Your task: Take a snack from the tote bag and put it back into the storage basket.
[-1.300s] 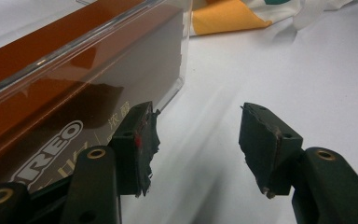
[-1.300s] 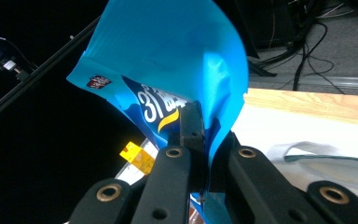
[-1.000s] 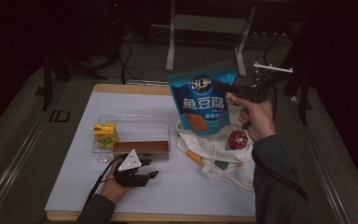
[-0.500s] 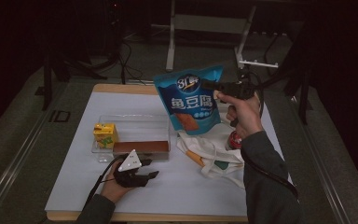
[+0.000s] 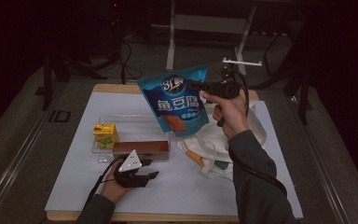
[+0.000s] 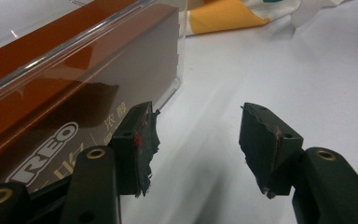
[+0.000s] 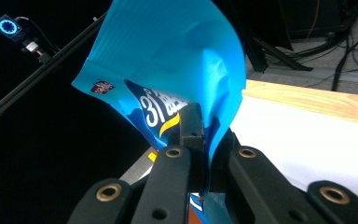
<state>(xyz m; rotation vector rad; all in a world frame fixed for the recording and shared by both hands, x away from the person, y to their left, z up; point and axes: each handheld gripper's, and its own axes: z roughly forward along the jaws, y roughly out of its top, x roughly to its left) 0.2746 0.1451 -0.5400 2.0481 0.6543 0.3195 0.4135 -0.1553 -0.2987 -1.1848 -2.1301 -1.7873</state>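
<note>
**Tongs check: R has the blue snack pouch in the air, L parked by the tray**

Right gripper point(image 5: 199, 85) is clamped on the top edge of the blue snack pouch point(image 5: 177, 105), w/ the foil pinched flat between its jaws in the right gripper view point(image 7: 200, 140). Pouch hangs clear of the table, above the far right end of the clear tray point(image 5: 135, 122), w/ the white tote bag point(image 5: 209, 147) lying just right of it.

Left gripper point(image 5: 150, 176) rests low on the white table cover point(image 5: 177, 186) near the front edge, jaws apart, nothing between them. Its own view has the brown box point(image 6: 74, 88) right beside the left jaw, inside the tray wall.

Tray so far: yellow juice carton point(image 5: 105, 134) at the left end, brown box along the near side.

Step looks like the carry, bag to tray. Next move prob needs the pouch swung a bit further left and lowered into the free space behind the brown box, then let go. It's floppy, so it'll likely need laying flat, not standing.
</note>
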